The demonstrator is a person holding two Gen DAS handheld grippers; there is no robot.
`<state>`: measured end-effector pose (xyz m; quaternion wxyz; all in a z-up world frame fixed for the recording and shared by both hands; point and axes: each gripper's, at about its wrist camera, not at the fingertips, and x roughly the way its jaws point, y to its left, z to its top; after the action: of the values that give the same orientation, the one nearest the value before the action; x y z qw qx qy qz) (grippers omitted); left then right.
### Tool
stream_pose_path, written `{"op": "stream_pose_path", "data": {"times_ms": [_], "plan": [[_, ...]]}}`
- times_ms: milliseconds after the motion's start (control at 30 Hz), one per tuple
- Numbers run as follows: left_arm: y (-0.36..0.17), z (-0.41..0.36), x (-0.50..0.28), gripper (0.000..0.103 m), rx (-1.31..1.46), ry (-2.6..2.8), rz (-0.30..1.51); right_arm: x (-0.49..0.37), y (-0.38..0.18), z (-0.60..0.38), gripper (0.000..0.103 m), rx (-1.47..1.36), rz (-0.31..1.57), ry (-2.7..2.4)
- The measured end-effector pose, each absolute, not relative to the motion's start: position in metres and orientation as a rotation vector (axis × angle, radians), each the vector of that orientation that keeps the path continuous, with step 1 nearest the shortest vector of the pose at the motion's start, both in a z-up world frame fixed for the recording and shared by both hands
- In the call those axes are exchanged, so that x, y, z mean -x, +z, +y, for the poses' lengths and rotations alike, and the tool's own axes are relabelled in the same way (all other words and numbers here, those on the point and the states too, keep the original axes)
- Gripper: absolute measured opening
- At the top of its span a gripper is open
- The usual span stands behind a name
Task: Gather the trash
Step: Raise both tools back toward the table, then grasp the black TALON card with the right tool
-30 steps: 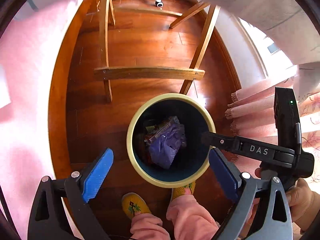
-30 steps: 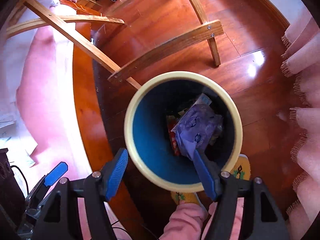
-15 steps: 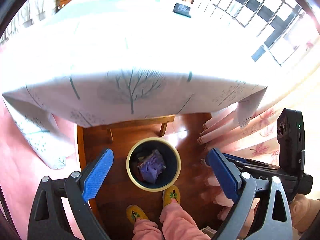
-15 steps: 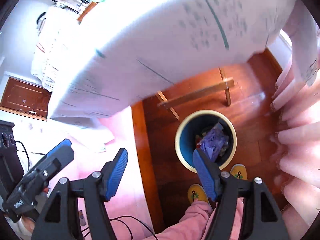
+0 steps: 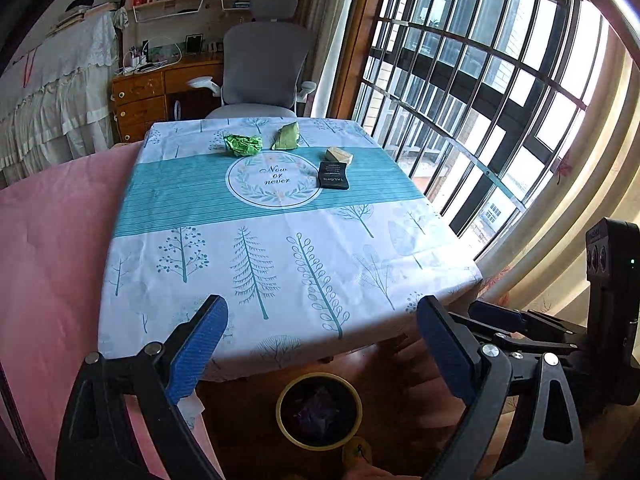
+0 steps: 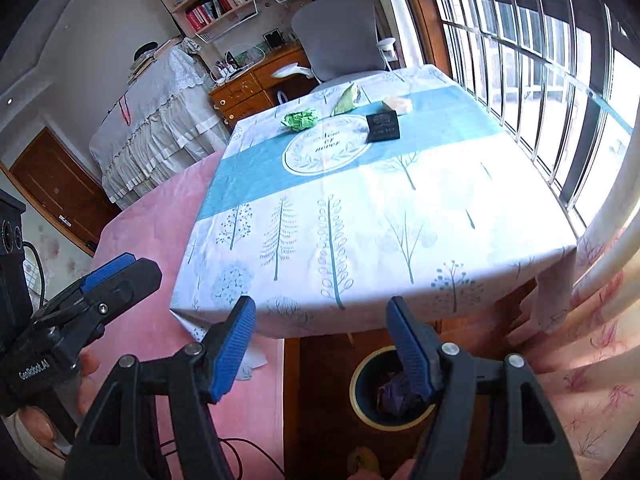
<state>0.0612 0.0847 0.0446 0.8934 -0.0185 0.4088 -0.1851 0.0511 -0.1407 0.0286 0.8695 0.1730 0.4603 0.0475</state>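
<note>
Far across the table lie a crumpled green wrapper [image 5: 243, 144] [image 6: 299, 119], a pale green packet [image 5: 287, 136] [image 6: 346, 99], a tan box [image 5: 339, 155] [image 6: 397, 105] and a black packet [image 5: 333, 175] [image 6: 383, 127]. On the floor at the table's near edge stands a yellow-rimmed bin [image 5: 319, 411] [image 6: 387, 387] holding purple trash. My left gripper [image 5: 320, 346] hangs open and empty above the near edge. The right gripper [image 6: 322, 344] is open too, with nothing between its fingers. Each gripper shows in the other's view, the right one [image 5: 496, 320] and the left one [image 6: 108, 270].
The table [image 5: 280, 248] wears a white and teal tree-print cloth. A pink bedspread [image 5: 48, 240] lies to the left, curtains [image 6: 592, 320] and a barred window to the right. A grey office chair [image 5: 260, 68] and wooden desk stand behind the table.
Both grippers have risen from just over the bin to above table height and tilted up, so the tabletop and its trash come into view. The purple trash stays in the bin.
</note>
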Motion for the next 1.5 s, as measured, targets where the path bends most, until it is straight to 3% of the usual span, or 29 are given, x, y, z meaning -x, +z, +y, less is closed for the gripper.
{"op": "stream_pose_path", "data": {"times_ms": [233, 433, 567, 700, 1067, 1367, 1433, 1467, 1500], "plan": [[0.069, 0.090, -0.095, 0.094, 0.039, -0.338, 0.834, -0.088, 0.079, -0.157, 0.068, -0.229, 0.869, 0.060], [0.063, 0.077, -0.138, 0.094, 0.043, -0.295, 0.854, -0.143, 0.083, -0.178, 0.068, -0.128, 0.867, 0.069], [0.048, 0.061, -0.182, 0.094, 0.072, -0.256, 0.880, -0.198, 0.062, -0.201, 0.068, -0.115, 0.908, 0.108], [0.027, 0.036, -0.237, 0.085, 0.100, -0.216, 0.938, -0.263, 0.032, -0.222, 0.051, -0.087, 0.974, 0.205], [-0.053, -0.011, -0.356, 0.084, 0.154, -0.050, 1.130, -0.414, -0.060, -0.248, 0.051, 0.067, 1.159, 0.433], [-0.076, -0.017, -0.395, 0.084, 0.179, -0.002, 1.197, -0.458, -0.103, -0.220, 0.050, 0.201, 1.208, 0.624], [-0.077, -0.020, -0.400, 0.084, 0.174, -0.002, 1.204, -0.458, -0.109, -0.217, 0.034, 0.210, 1.226, 0.670], [-0.078, -0.023, -0.403, 0.084, 0.170, -0.007, 1.208, -0.459, -0.113, -0.216, 0.019, 0.210, 1.243, 0.690], [-0.079, -0.026, -0.406, 0.084, 0.164, -0.012, 1.210, -0.457, -0.117, -0.216, 0.011, 0.208, 1.256, 0.702]]}}
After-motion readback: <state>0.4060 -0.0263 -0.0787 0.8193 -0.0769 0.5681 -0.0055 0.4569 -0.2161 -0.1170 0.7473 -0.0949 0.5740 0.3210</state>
